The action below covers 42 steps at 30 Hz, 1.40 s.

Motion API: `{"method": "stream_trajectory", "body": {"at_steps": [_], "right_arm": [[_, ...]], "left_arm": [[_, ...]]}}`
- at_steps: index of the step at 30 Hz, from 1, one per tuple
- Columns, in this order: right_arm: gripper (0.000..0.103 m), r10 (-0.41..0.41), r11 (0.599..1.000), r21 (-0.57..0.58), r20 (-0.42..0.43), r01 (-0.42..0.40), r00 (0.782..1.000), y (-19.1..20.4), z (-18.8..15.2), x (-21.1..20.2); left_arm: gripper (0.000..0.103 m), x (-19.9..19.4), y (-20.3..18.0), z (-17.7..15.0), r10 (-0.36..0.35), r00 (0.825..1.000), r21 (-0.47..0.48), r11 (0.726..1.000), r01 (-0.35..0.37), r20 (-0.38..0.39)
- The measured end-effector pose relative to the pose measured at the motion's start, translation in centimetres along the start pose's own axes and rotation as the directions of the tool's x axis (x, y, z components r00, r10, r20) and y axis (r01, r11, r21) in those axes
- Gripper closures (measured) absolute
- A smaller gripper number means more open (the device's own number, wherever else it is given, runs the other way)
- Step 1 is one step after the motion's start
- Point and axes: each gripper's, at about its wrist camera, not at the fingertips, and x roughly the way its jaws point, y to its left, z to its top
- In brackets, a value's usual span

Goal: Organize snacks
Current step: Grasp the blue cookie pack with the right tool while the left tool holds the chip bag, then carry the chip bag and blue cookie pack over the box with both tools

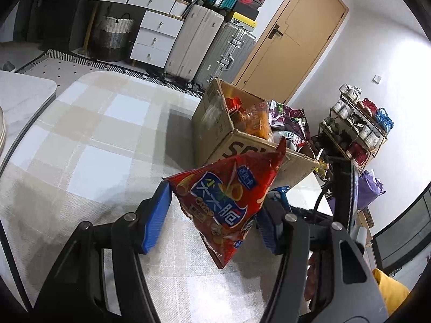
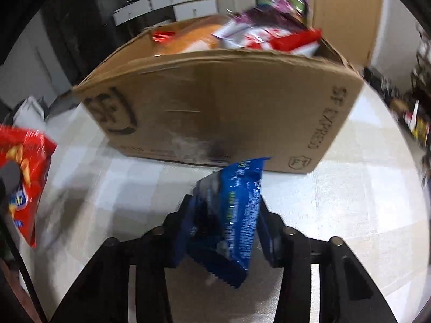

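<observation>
From the left wrist camera, the left gripper (image 1: 215, 215) has its two blue-padded fingers (image 1: 157, 218) spread wide, with one red chip bag (image 1: 229, 204) hanging between them. The bag touches the right-hand finger, but whether it is truly pinched cannot be told. Beyond the bag stands one open cardboard box (image 1: 212, 123) on the checked tablecloth (image 1: 89, 134), filled with several snack packets. Behind the box are two upright suitcases (image 1: 194, 43); right of the box is one shoe rack (image 1: 355, 126).

From the right wrist camera, blurred, the right gripper (image 2: 223, 228) has its fingers closed partway onto one blue snack packet (image 2: 231, 215), held just in front of the cardboard box (image 2: 229, 107). The red chip bag (image 2: 24, 175) shows left of the box.
</observation>
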Motion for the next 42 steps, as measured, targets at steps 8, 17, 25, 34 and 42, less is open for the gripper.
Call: {"method": "stream_trajectory", "body": {"at_steps": [8,17,25,34,42], "right_arm": [[0.078,0.083,0.994,0.068,0.032,-0.085,0.996,-1.3,-0.6,-2.4],[0.079,0.209,0.962,0.157,0.099,-0.223,0.973,-4.5,-2.8,-6.2],[0.079,0.307,0.902,0.248,0.204,-0.352,0.93,-6.5,-8.3,-12.3],[0.079,0.388,0.814,0.314,0.332,-0.489,0.86,-8.7,-14.7,-18.2],[0.079,0.44,0.788,0.279,0.37,-0.55,0.818,-7.3,-18.2,-20.8]], "left_arm": [[0.046,0.1,0.2,-0.1,0.001,1.0,-0.017,1.0,-0.001,-0.011],[0.046,0.2,-0.3,-0.5,0.001,1.0,0.001,1.0,-0.001,-0.02],[0.046,0.5,-2.0,-1.3,0.002,1.0,0.07,0.998,0.0,-0.028],[0.046,-1.9,-5.2,-2.3,0.035,0.999,0.174,0.984,-0.038,0.021],[0.046,-8.1,-5.7,-6.0,0.005,1.0,0.16,0.987,-0.002,-0.02]]}}
